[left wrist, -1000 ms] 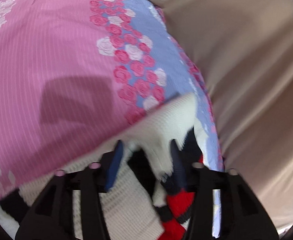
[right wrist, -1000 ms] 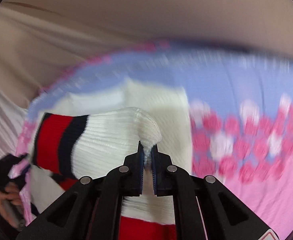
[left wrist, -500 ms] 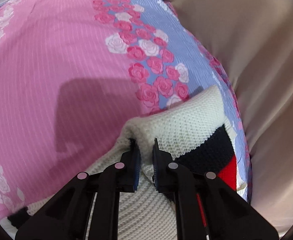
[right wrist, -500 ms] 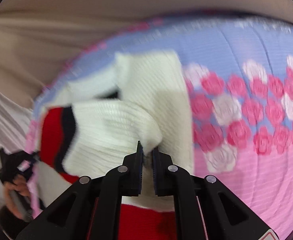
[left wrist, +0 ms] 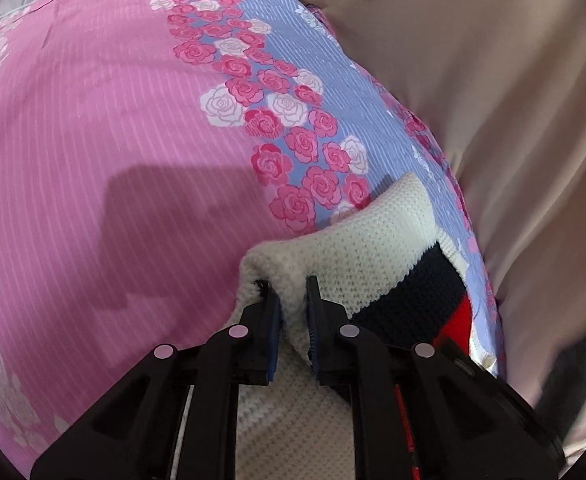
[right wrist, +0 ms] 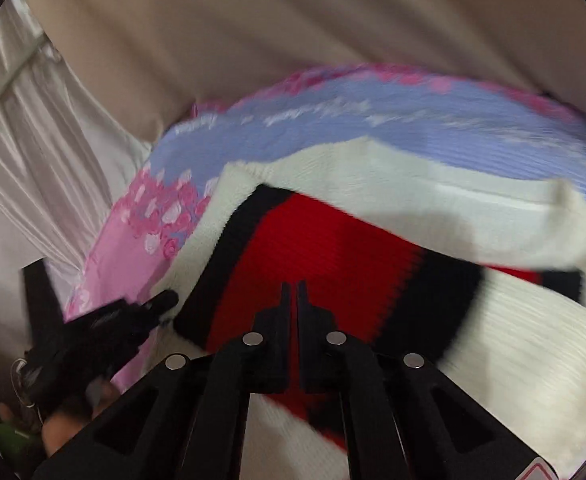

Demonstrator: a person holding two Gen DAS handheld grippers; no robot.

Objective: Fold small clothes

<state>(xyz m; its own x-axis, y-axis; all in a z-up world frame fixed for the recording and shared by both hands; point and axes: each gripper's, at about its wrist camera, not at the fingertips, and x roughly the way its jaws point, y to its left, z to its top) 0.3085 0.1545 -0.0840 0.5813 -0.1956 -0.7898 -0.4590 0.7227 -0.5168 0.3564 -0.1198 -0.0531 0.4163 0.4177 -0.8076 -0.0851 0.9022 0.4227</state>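
L claw (left wrist: 291,300) is clamped on a bunched cream fold of the knit sweater (left wrist: 373,248), the knit squeezed betw. its pads; the rest of the sweater trails under and to the right of that claw, w/ navy and red bands. R claw (right wrist: 291,300) has its jaws together, nothing betw. them, hovering over the sweater's red panel, cream knit spreading beyond and to the right of it. Sweater lies on the pink-and-lilac rose bedsheet (left wrist: 113,140), near its lilac edge. Past the sheet, beige fabric (left wrist: 493,80).
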